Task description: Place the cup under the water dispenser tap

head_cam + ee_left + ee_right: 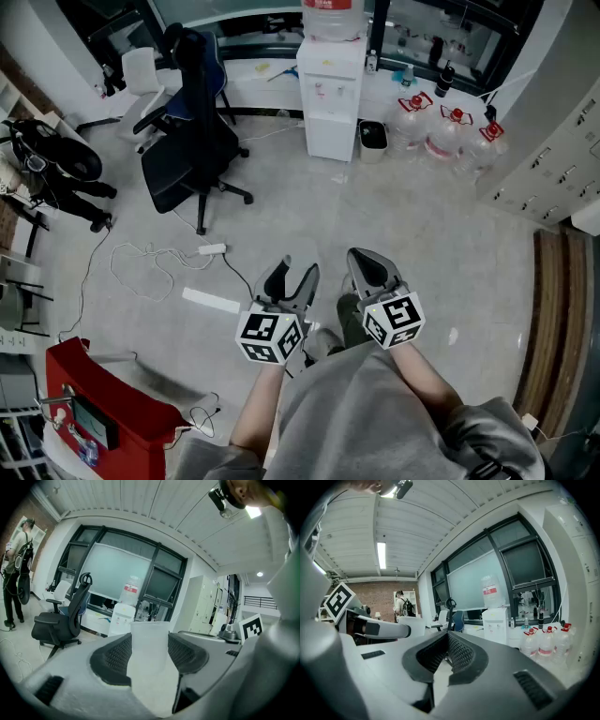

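Observation:
A translucent white plastic cup (149, 672) stands upright between the two dark ribbed pads of my left gripper (150, 641), which is shut on it. In the head view my left gripper (291, 281) sits low in the middle, held out over the floor. Beside it, my right gripper (371, 269) has its pads meeting at the tips, shut with nothing in it (446, 641). The white water dispenser (330, 94) with a bottle on top stands against the far wall, well ahead of both grippers. It also shows as the dispenser (121, 619) in the left gripper view and the dispenser (496, 623) in the right gripper view.
A black office chair (192, 131) stands left of the dispenser. Several large water bottles (450, 131) and a small bin (372, 137) sit to its right. A power strip with cables (211, 249) lies on the floor, a red case (103, 412) is near left, and a person with a backpack (14, 573) stands far left.

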`<action>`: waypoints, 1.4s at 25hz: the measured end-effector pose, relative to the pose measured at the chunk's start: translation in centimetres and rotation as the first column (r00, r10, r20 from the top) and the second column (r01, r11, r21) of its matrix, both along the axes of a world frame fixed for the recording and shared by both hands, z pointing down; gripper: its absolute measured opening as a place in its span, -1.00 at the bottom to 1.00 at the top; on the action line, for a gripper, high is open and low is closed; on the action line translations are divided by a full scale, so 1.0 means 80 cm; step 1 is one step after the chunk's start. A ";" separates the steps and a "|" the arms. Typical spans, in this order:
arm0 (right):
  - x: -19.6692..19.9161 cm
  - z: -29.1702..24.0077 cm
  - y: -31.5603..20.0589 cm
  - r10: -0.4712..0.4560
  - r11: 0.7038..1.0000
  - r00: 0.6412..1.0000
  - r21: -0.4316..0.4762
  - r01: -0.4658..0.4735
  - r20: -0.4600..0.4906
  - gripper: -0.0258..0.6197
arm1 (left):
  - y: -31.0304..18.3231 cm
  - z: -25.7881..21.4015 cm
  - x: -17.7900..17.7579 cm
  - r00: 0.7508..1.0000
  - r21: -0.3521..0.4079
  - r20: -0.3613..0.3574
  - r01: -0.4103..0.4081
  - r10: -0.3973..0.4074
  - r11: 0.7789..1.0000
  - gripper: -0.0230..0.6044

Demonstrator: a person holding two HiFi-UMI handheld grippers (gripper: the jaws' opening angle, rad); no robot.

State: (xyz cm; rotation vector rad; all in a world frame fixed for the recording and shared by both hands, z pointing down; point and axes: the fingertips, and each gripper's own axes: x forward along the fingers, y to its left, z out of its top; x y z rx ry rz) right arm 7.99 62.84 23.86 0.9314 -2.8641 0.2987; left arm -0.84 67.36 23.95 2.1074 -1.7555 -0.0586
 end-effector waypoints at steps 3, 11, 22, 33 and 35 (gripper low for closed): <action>0.000 0.001 0.003 -0.001 1.000 1.000 -0.029 0.002 0.023 -0.89 | 0.002 -0.002 -0.001 1.000 0.000 0.001 0.000 0.000 1.000 -0.16; 0.006 0.007 -0.013 0.038 0.999 0.999 -0.030 -0.037 0.013 -0.89 | -0.012 0.007 -0.003 1.000 -0.019 -0.013 -0.012 0.012 1.000 -0.16; -0.014 0.015 -0.100 0.021 0.999 1.000 -0.048 -0.020 0.013 -0.88 | -0.104 0.017 -0.014 0.999 -0.051 -0.008 -0.037 0.036 0.998 -0.16; -0.014 0.019 -0.236 0.015 0.995 0.999 -0.104 -0.010 0.052 -0.88 | -0.245 0.012 -0.009 0.999 -0.082 0.016 -0.049 0.050 0.995 -0.16; -0.012 0.022 -0.256 0.012 0.993 0.998 -0.114 -0.005 0.057 -0.88 | -0.267 0.015 -0.007 0.998 -0.090 0.020 -0.049 0.051 0.995 -0.16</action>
